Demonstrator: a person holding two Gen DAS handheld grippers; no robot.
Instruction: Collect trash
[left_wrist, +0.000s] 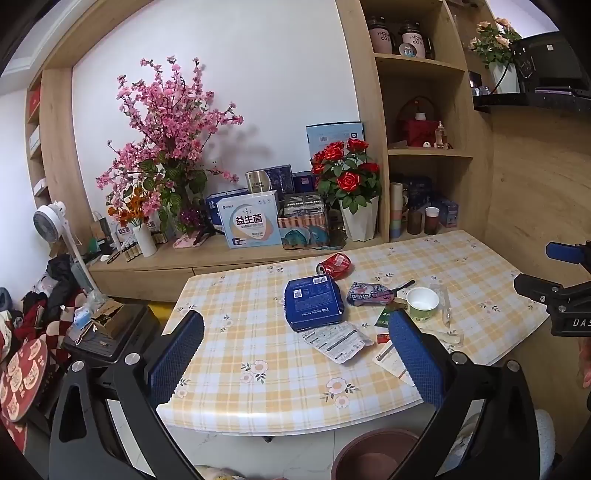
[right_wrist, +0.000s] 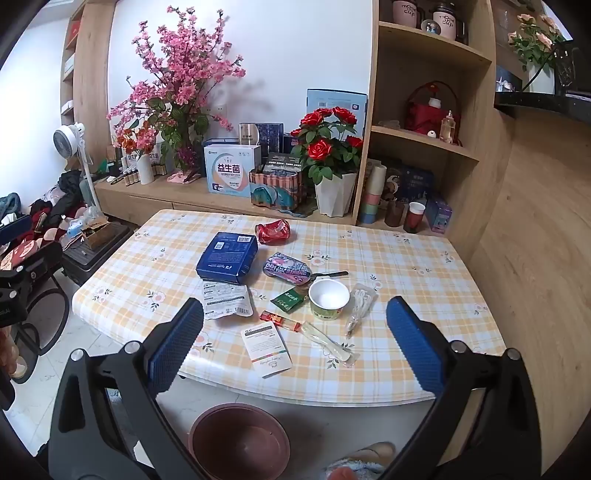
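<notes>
Both tools hang over the near edge of the table with the yellow-checked floral cloth (right_wrist: 406, 258), nothing gripped: the left gripper (left_wrist: 295, 362) and the right gripper (right_wrist: 295, 347) each stand spread as wide as they go. A sensible start is the nearest flat piece, approached low so one pad slides under its edge, then dropped into the round brown plastic bin (right_wrist: 240, 439) on the floor at six o'clock.

The trash sits mid-table: a dark blue cardboard box (right_wrist: 227, 258) at ten o'clock, a crushed red can (right_wrist: 273, 231) at twelve, a white paper bowl with green sides (right_wrist: 328, 299) (empty, it seems), and a white printed card (right_wrist: 266, 347) nearest.
</notes>
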